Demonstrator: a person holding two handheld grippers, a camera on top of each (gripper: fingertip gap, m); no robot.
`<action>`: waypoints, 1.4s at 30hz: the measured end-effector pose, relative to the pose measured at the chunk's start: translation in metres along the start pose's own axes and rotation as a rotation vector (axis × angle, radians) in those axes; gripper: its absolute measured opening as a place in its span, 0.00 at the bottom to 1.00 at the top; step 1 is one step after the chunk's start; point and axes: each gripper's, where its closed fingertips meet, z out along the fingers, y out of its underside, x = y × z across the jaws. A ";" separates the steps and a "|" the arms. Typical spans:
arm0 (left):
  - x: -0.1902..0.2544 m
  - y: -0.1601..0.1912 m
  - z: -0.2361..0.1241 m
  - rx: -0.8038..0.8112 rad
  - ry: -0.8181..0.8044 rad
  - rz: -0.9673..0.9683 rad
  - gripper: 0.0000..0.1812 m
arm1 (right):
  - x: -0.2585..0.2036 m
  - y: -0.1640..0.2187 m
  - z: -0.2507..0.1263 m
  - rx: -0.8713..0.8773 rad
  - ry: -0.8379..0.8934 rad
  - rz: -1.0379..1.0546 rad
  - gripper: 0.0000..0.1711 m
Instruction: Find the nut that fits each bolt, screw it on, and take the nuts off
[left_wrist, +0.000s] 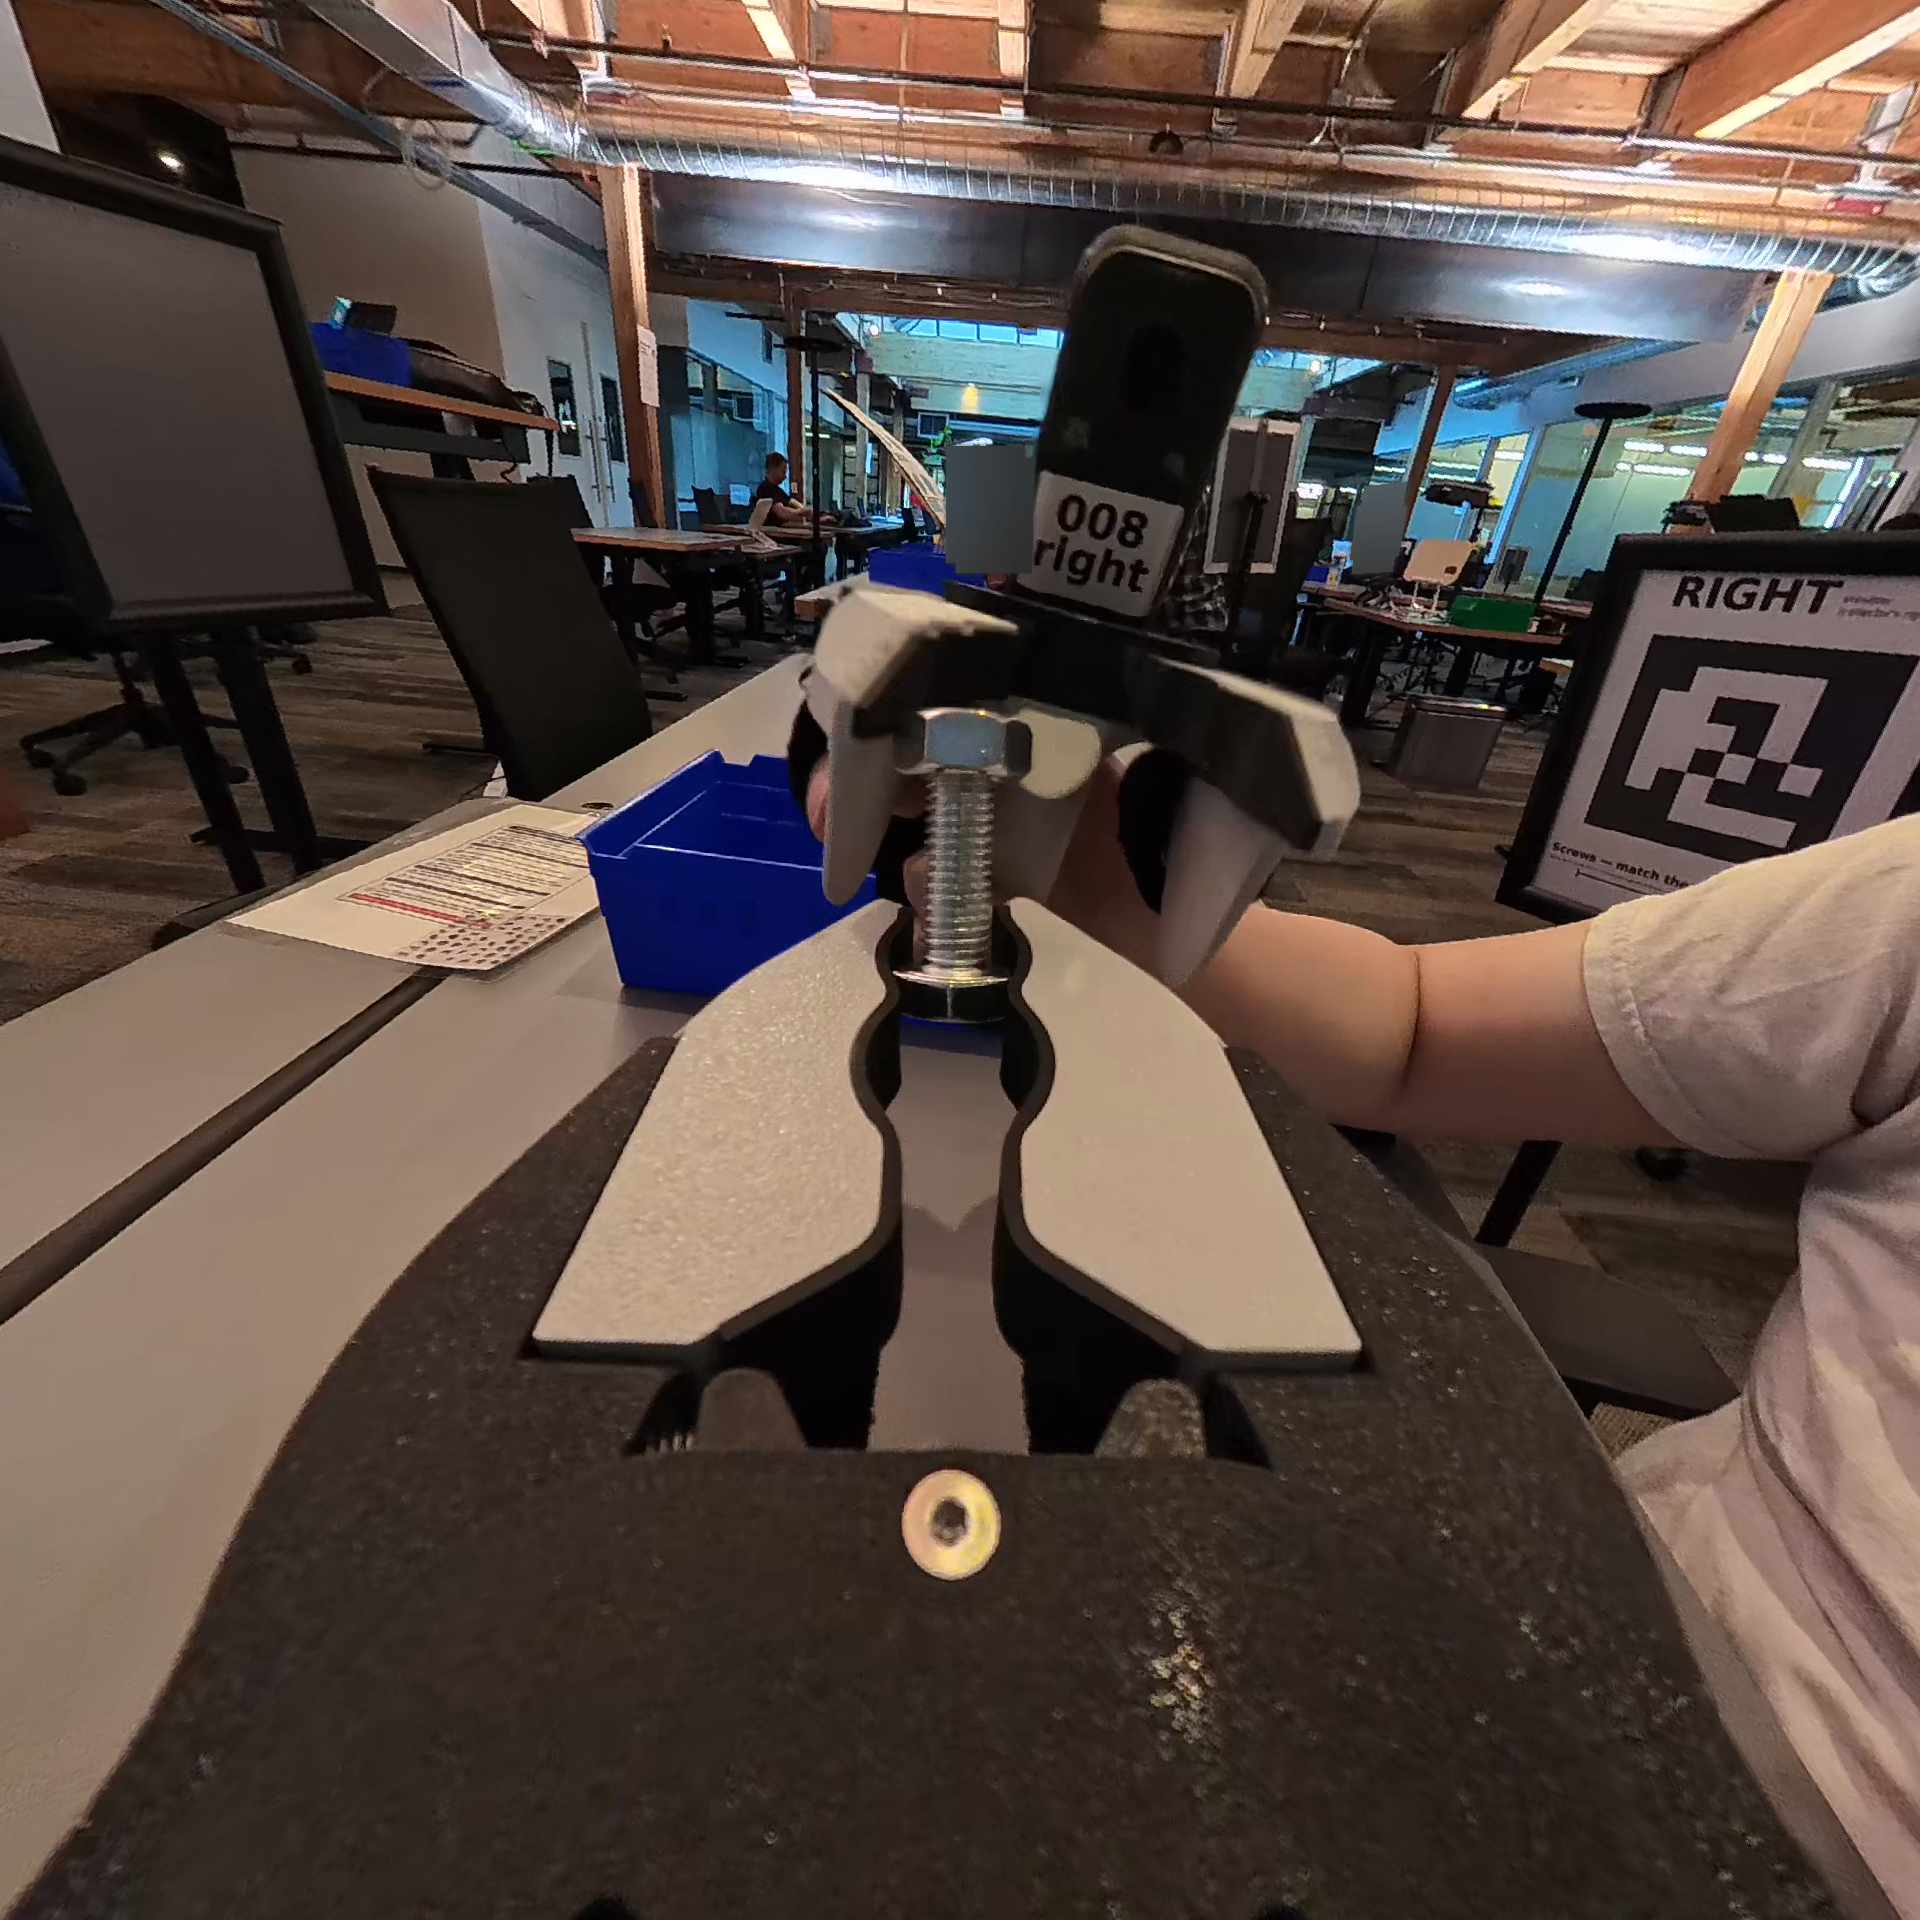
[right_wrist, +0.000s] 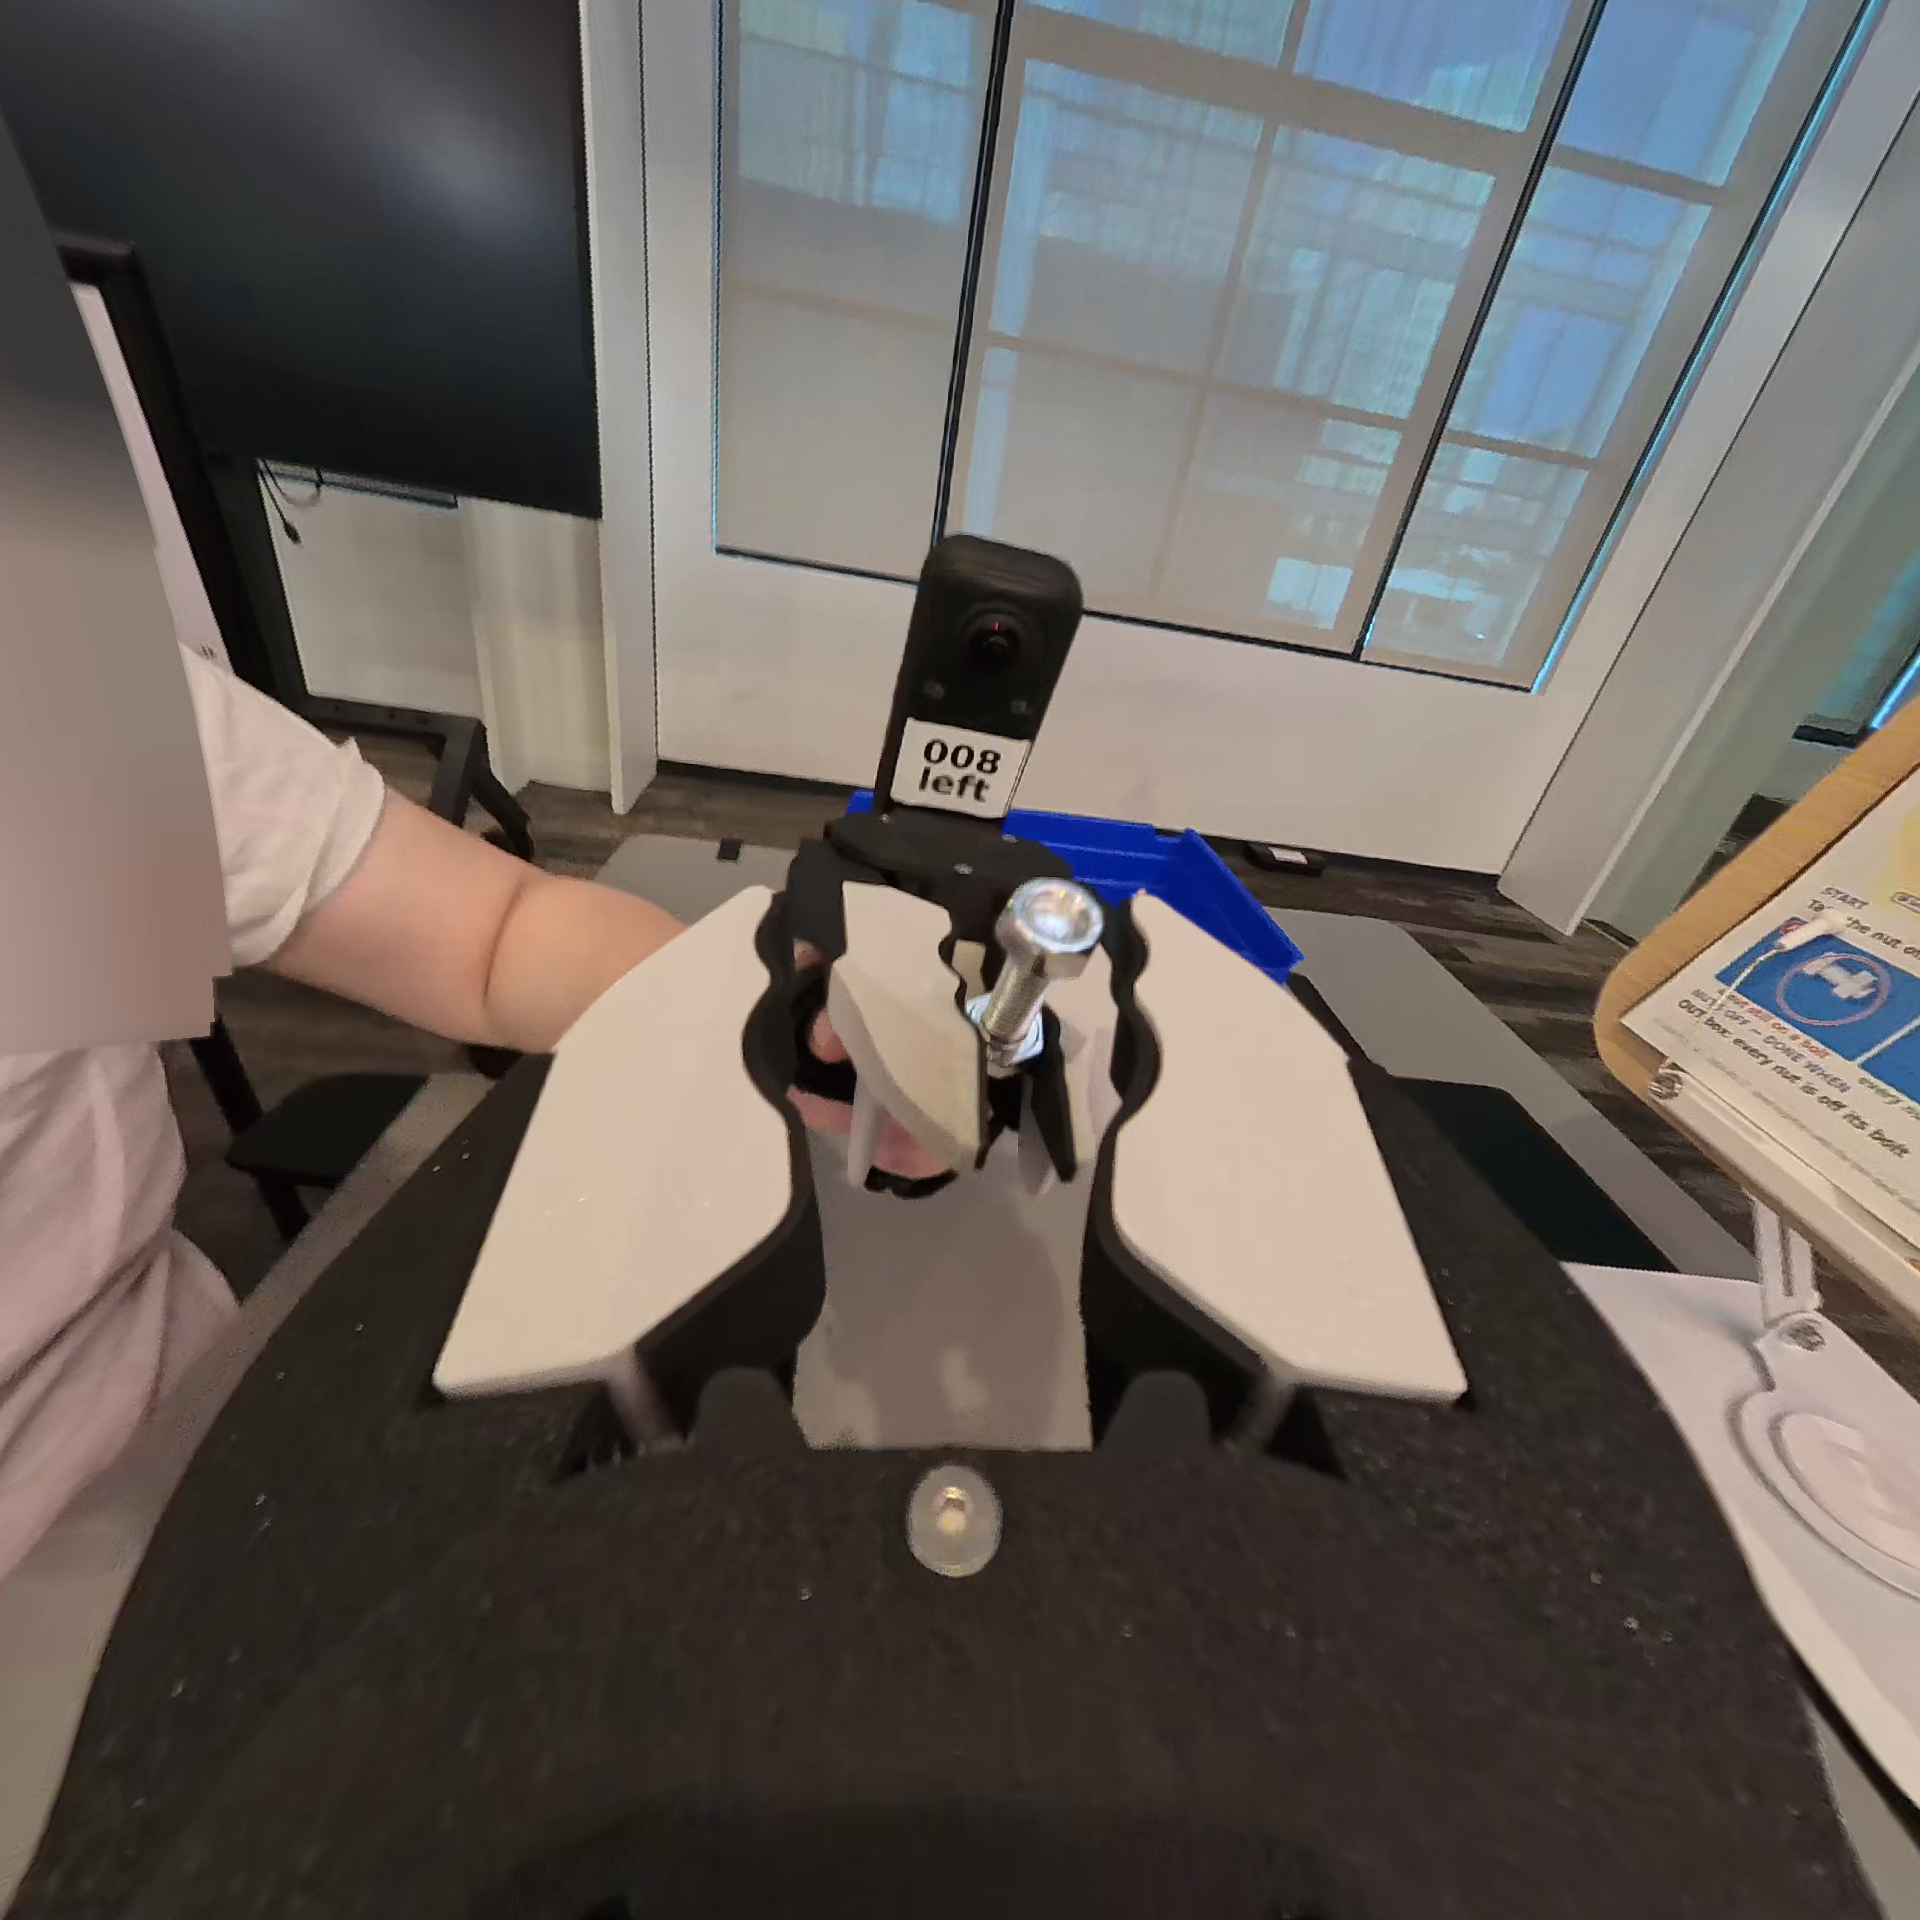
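Our left tongs (left_wrist: 951, 961) pinch the nut (left_wrist: 951, 992) low on the bolt (left_wrist: 958, 862), holding it upright. Just beyond, our right tongs (right_wrist: 951, 997) stand spread around the bolt's head (left_wrist: 971, 746), not gripping. We judge we're mid-unscrewing: next they must clamp that head and turn, above the blue bin (left_wrist: 686, 883) behind.

one bolt (left_wrist: 958, 883), perhaps one nut (left_wrist: 953, 995), one blue bin (left_wrist: 707, 873), two tools
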 end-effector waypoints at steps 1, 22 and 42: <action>-0.001 -0.002 -0.002 0.010 -0.003 -0.003 0.08 | -0.001 0.001 0.000 -0.018 0.004 -0.022 0.34; 0.001 -0.004 -0.002 0.005 -0.002 0.007 0.08 | 0.007 -0.006 -0.005 0.010 0.061 -0.022 0.32; -0.006 -0.007 -0.006 0.022 -0.021 -0.010 0.07 | 0.003 0.001 -0.003 -0.046 0.042 -0.036 0.30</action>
